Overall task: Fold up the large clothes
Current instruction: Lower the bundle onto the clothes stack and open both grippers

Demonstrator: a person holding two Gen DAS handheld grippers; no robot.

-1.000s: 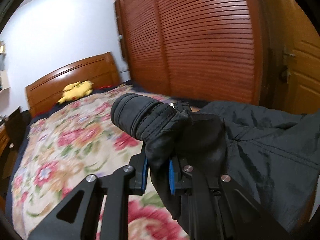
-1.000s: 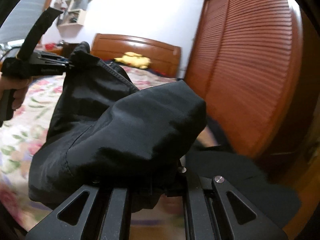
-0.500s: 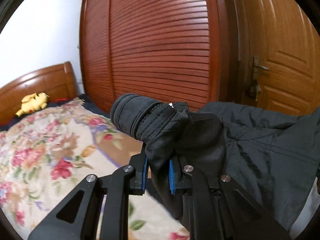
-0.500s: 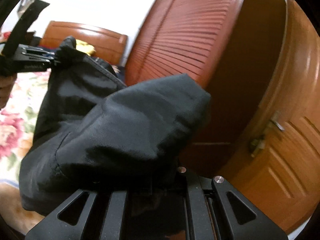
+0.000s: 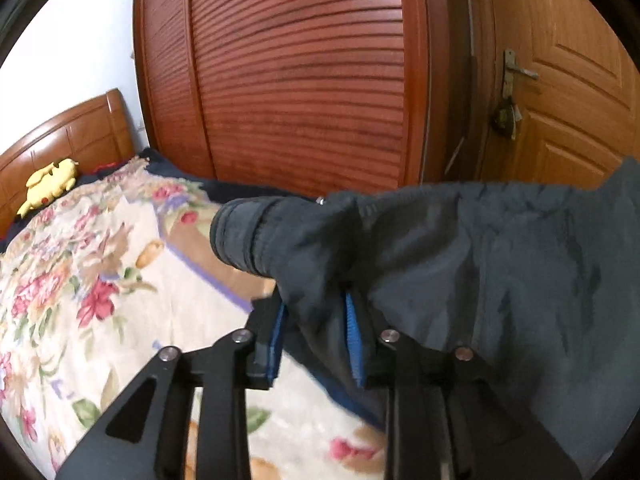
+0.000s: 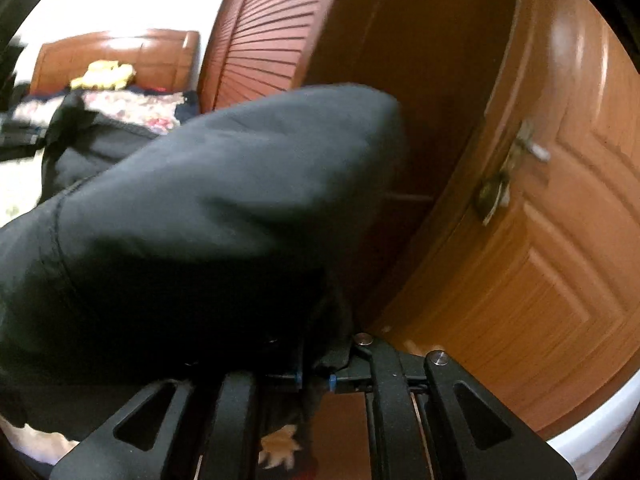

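Observation:
A large black jacket hangs in the air between my two grippers, above the floral bed. My left gripper is shut on the jacket near a ribbed cuff that sticks out to the left. My right gripper is shut on another part of the jacket, whose bulging cloth covers most of that view and hides the fingertips. The left gripper shows blurred at the far left of the right wrist view.
A slatted wooden wardrobe stands beyond the bed. A wooden door with a metal handle is to the right, also in the right wrist view. A yellow plush toy lies by the wooden headboard.
Both grippers have swung to the right with the jacket, away from the headboard and toward the wardrobe and door. The jacket is stretched wider between them. Both grips are unchanged.

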